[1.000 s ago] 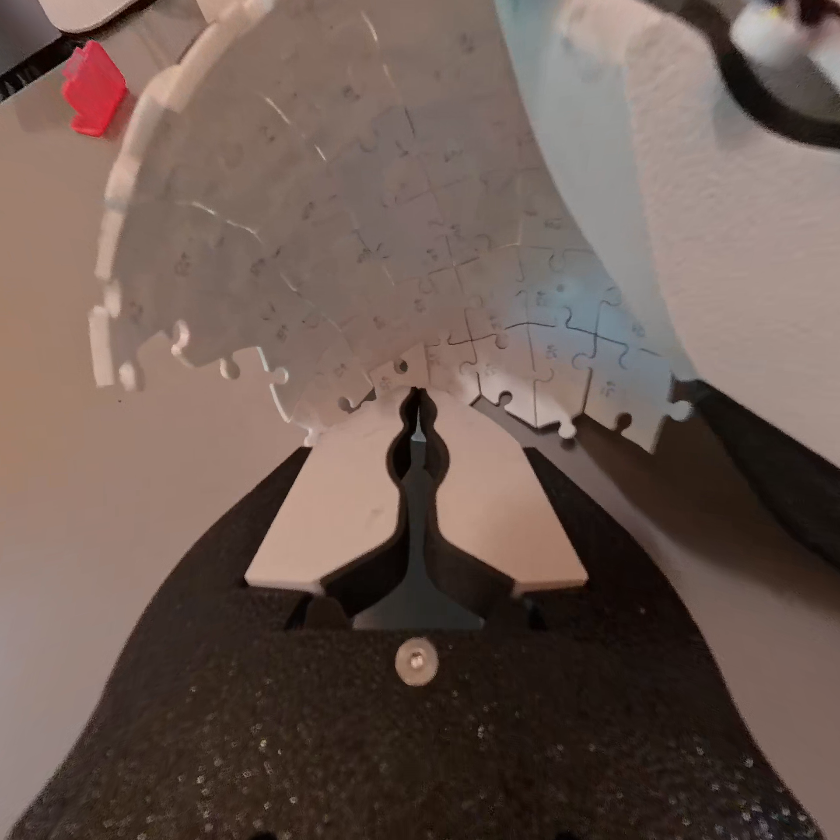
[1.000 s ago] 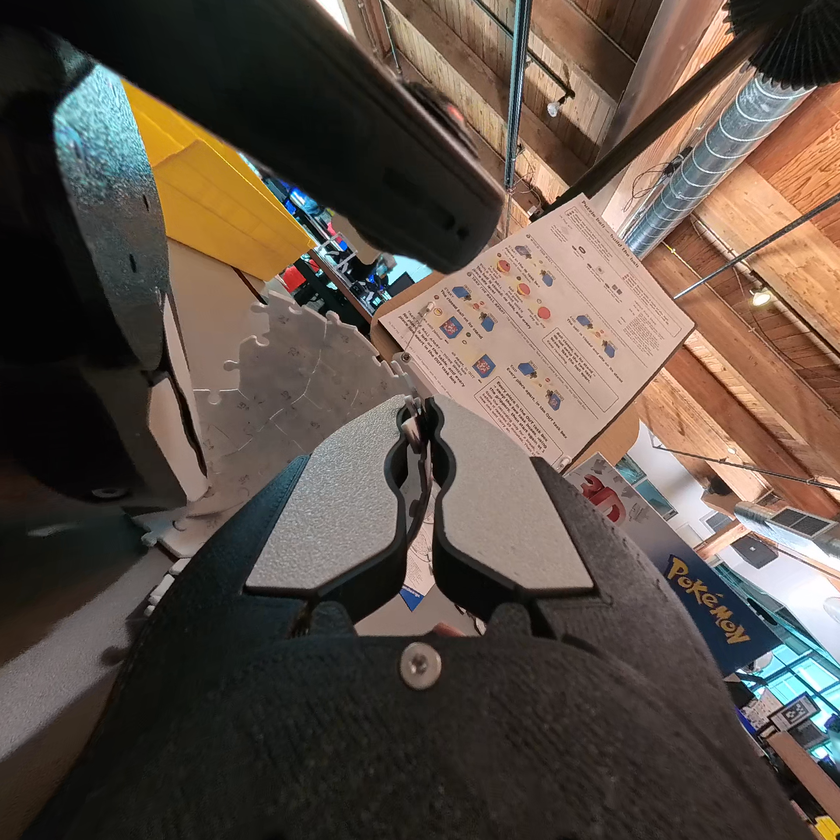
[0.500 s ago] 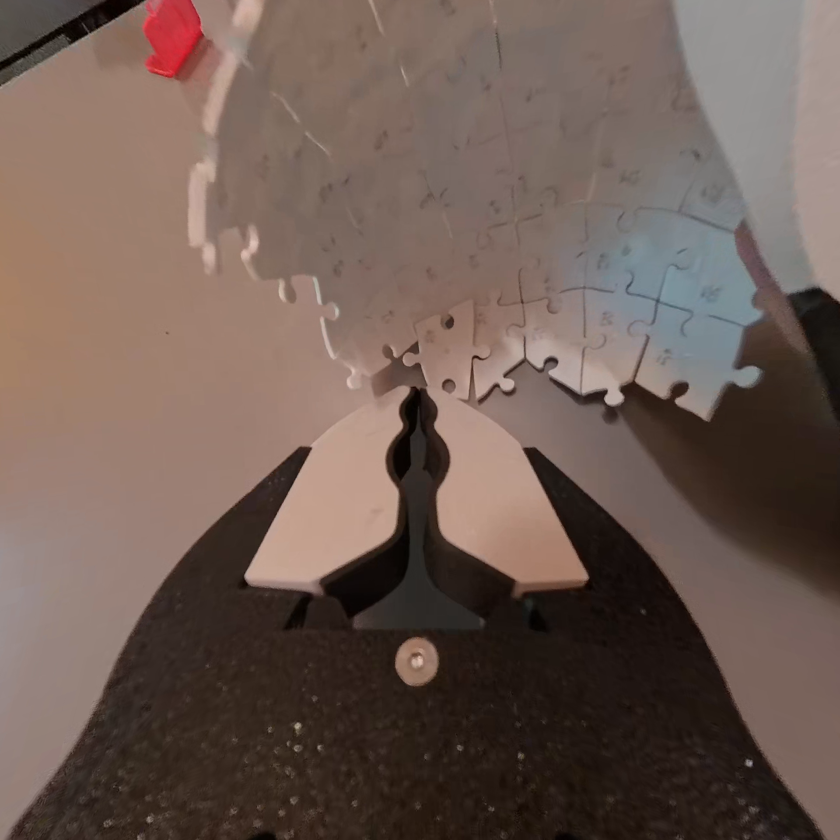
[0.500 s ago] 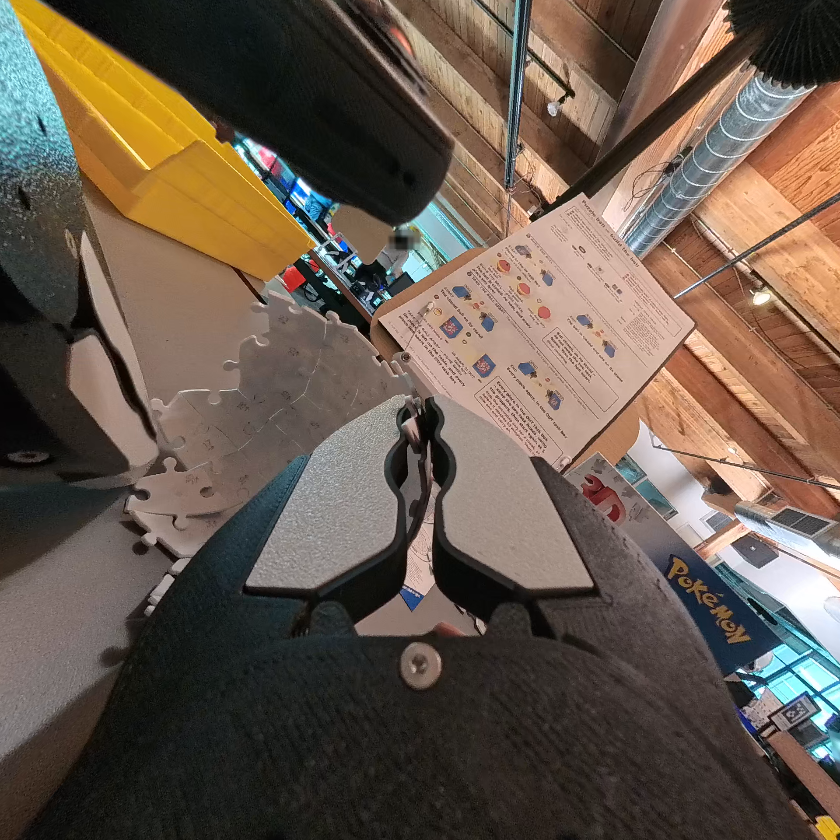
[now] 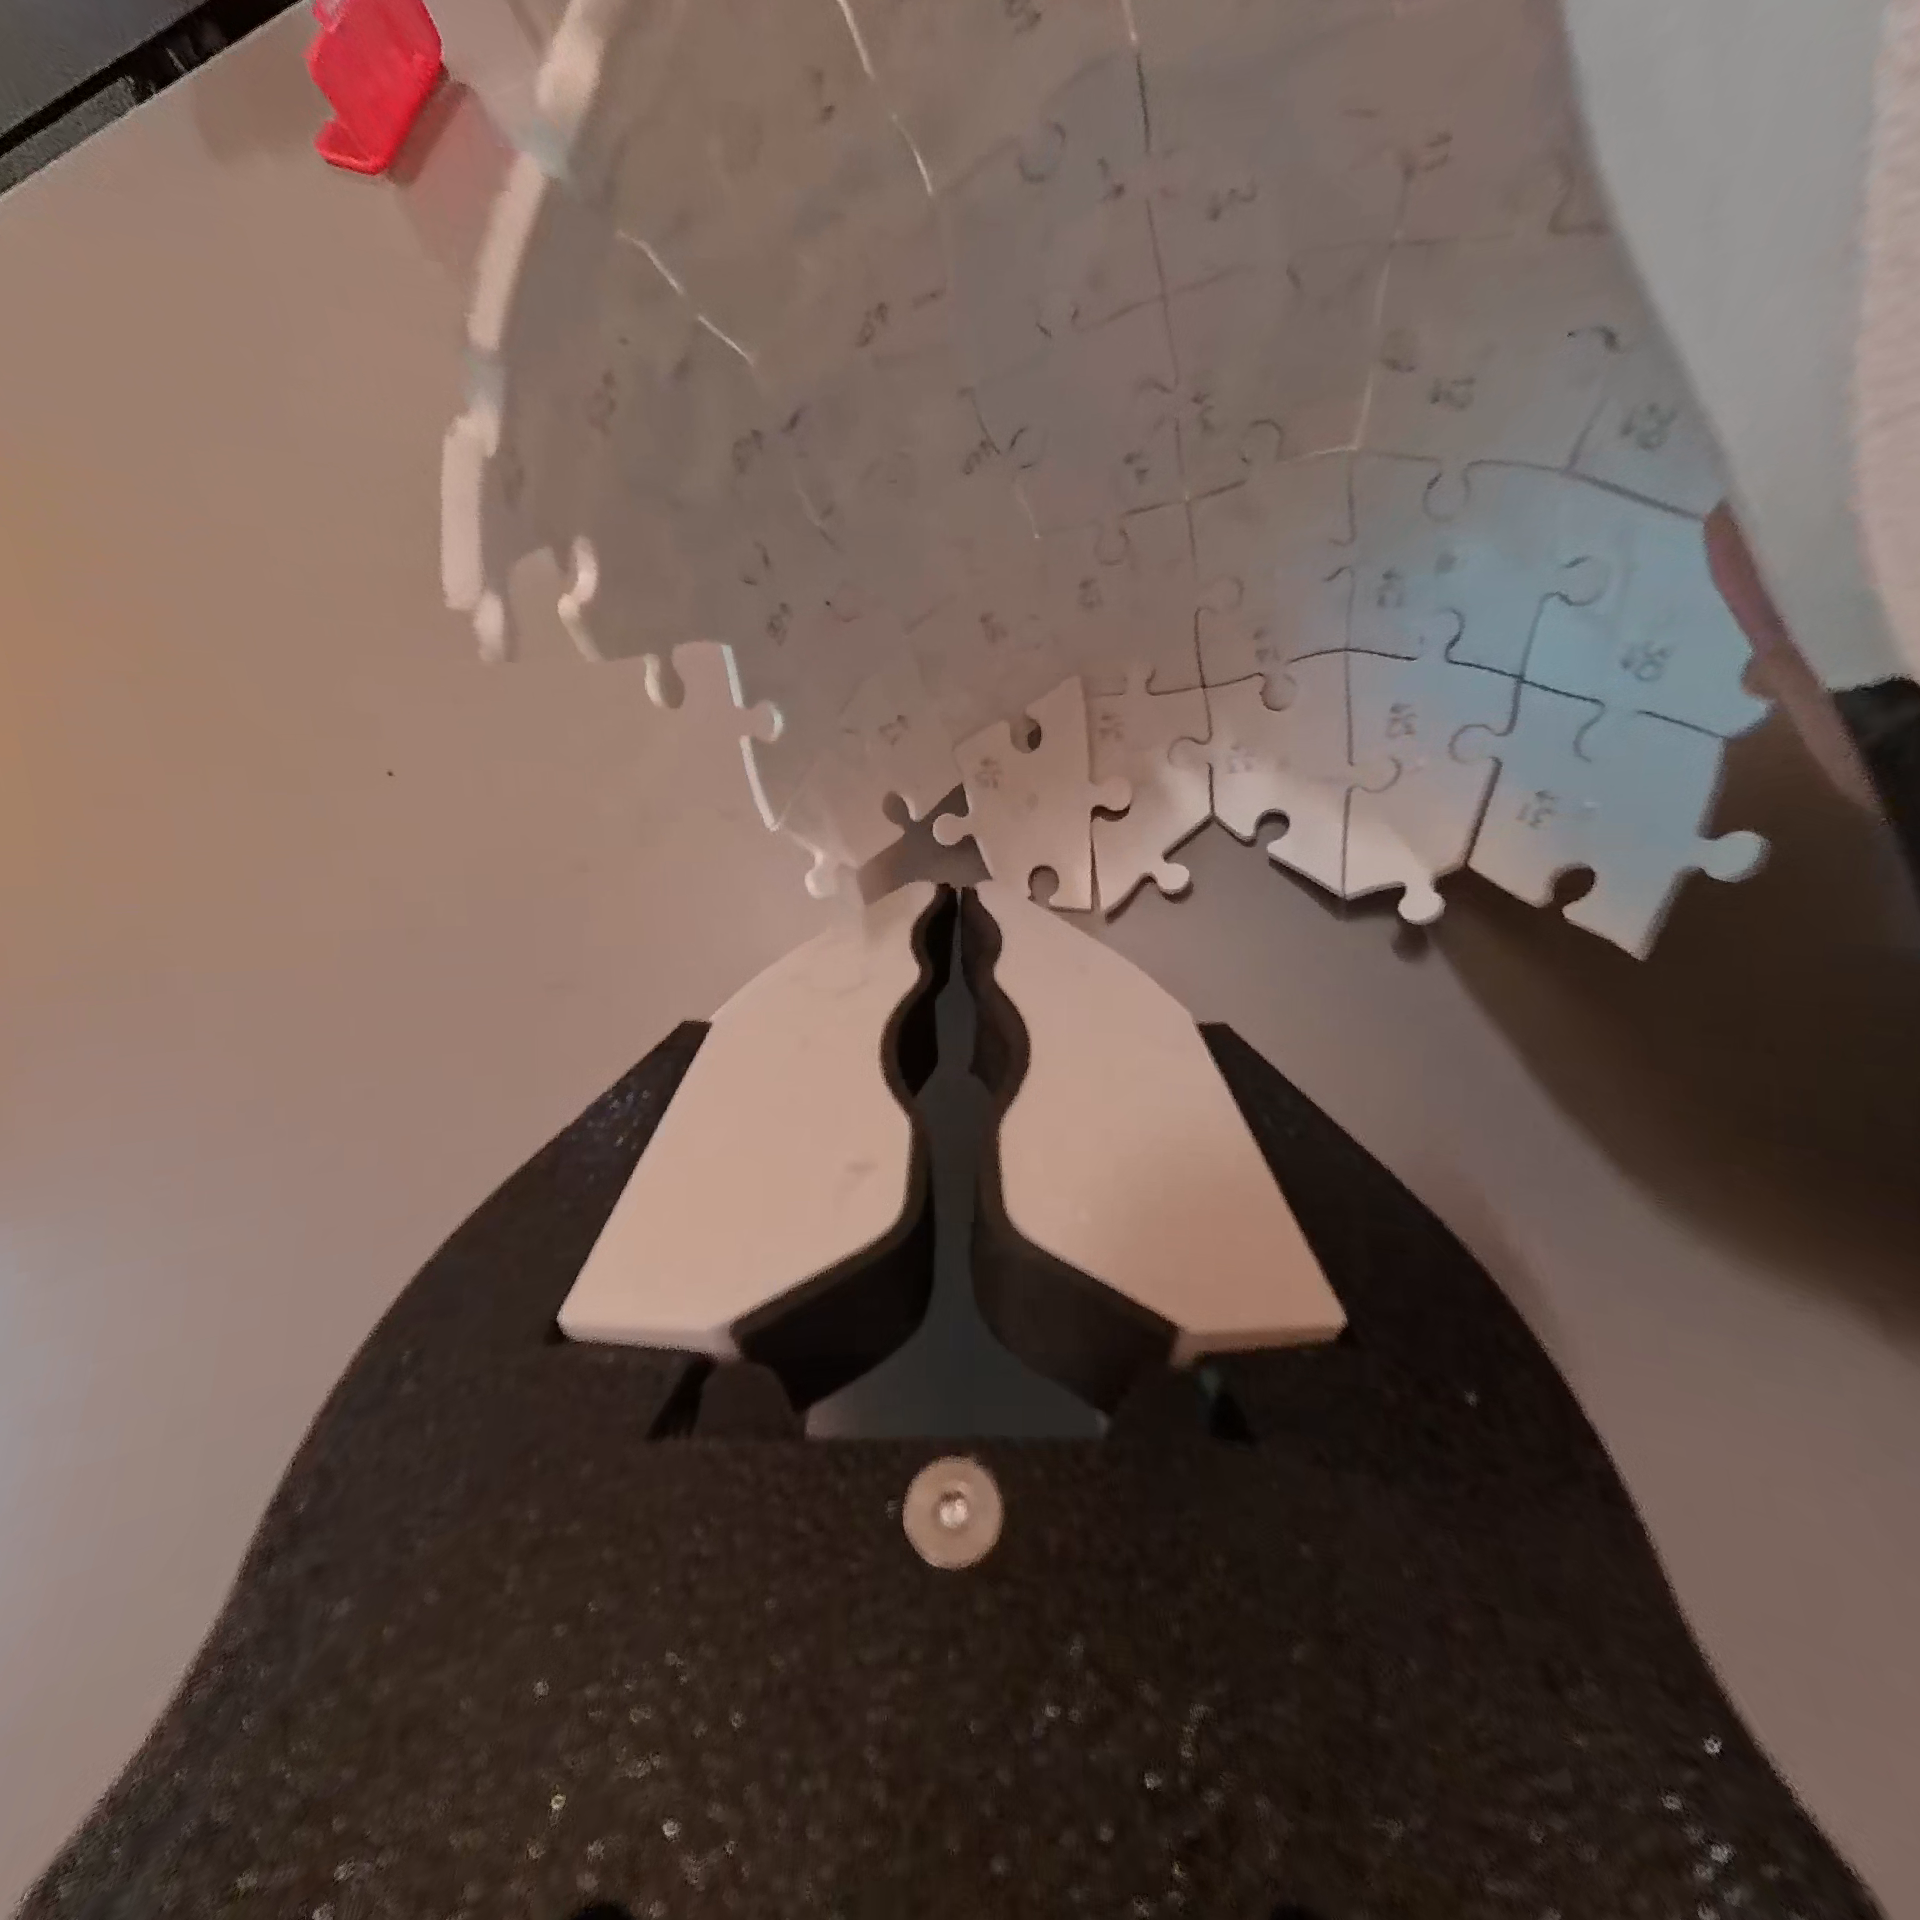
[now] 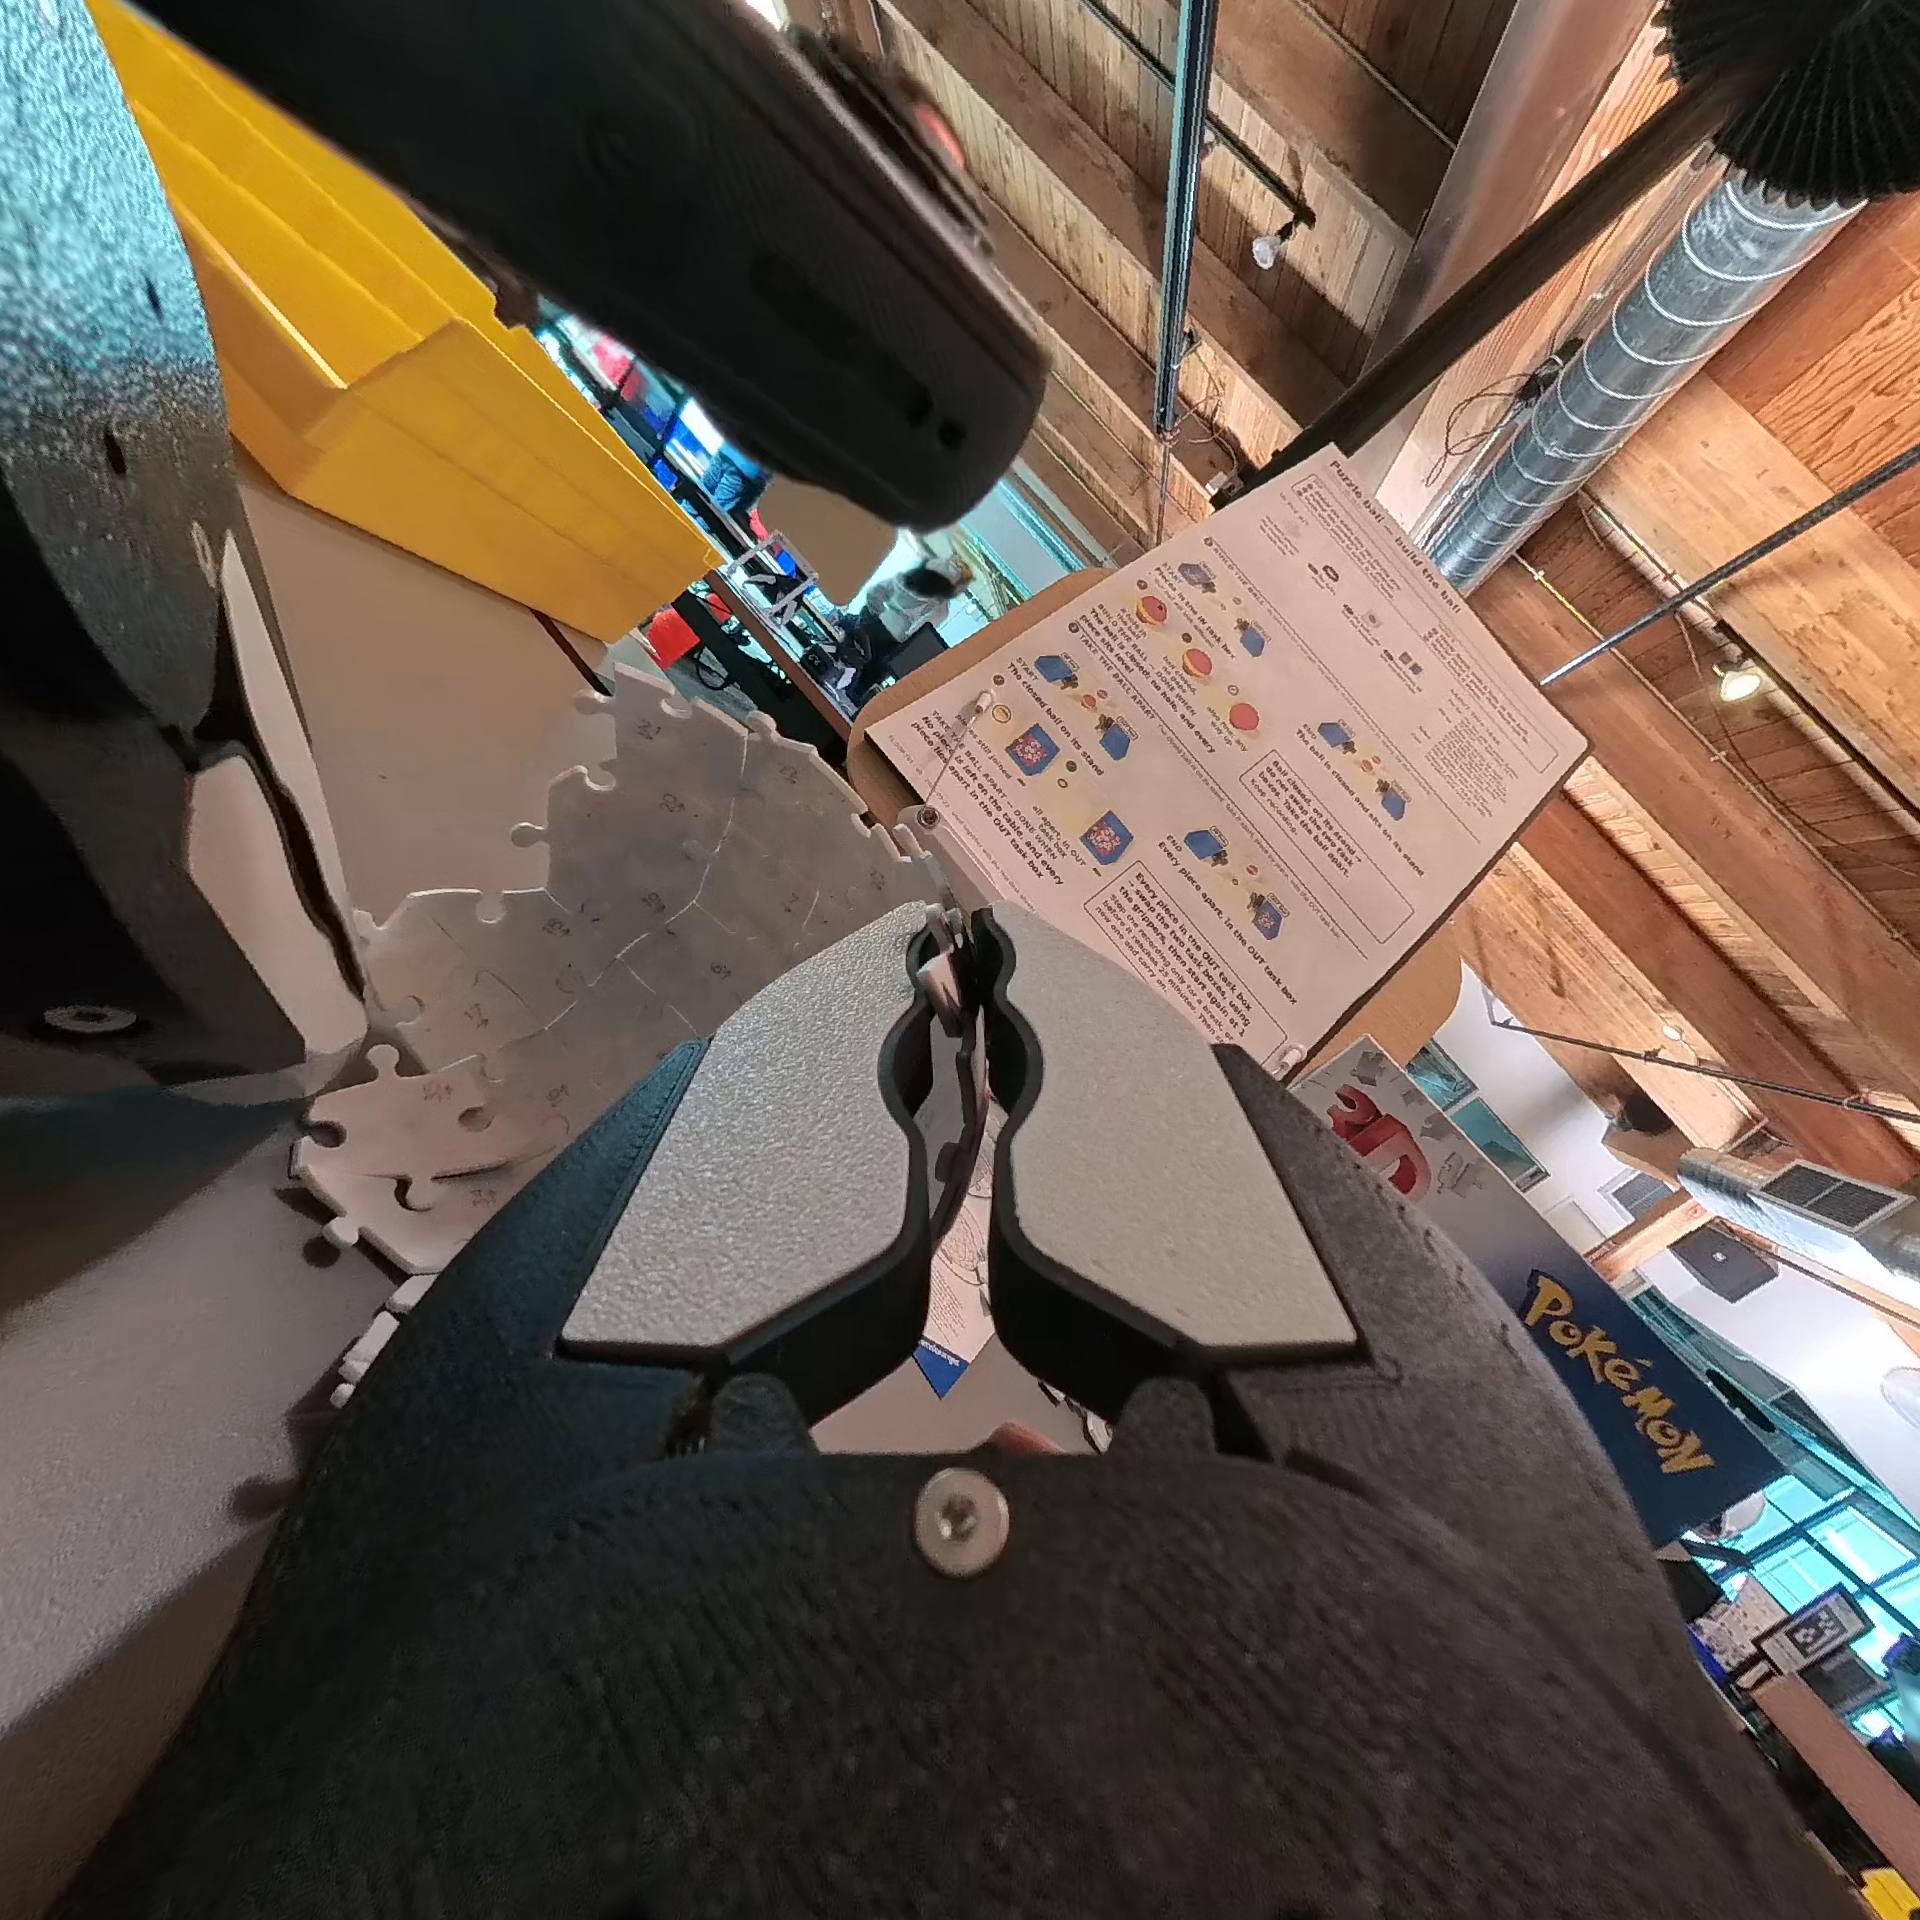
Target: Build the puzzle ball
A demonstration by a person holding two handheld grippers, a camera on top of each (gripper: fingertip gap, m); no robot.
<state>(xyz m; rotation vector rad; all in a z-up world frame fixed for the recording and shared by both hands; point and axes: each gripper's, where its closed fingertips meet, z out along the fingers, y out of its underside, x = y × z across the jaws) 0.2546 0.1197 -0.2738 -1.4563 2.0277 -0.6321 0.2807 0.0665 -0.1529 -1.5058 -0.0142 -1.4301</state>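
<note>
since 1 s ago the left gripper (image 5: 954, 906) has backed off the shell (image 5: 1091, 447): its tips were tucked under the rim, now they sit just below it, and the red block (image 5: 369, 88) has slid toward the top edge of the left view. in the right view the shell (image 6: 623, 935) is more uncovered, w/ the left gripper's body pulled away to the left of it.

step in hand, i'd say: seating a loose piece (image 5: 1029, 795) into the lower rim of the shell. it sits tilted, just above the left tips, touching its neighbours but not flush. left gripper is clenched; a thin sliver shows at the tips but i can't tell if it's pinched or just behind them. right gripper (image 6: 961, 935) is clamped on the shell's far edge, holding it up off the table (image 5: 260, 935).

next move prob needs the tilted piece pressed in line w/ the curve, tabs matched to slots, while the right keeps the shell steady.

count: 1 shell, many pieces joined, too many to tally; 1 loose-looking piece; 1 red block up-left of the shell; 2 grippers; 1 instruction sheet (image 6: 1247, 748) and yellow bins (image 6: 416, 416) behind the shell.
</note>
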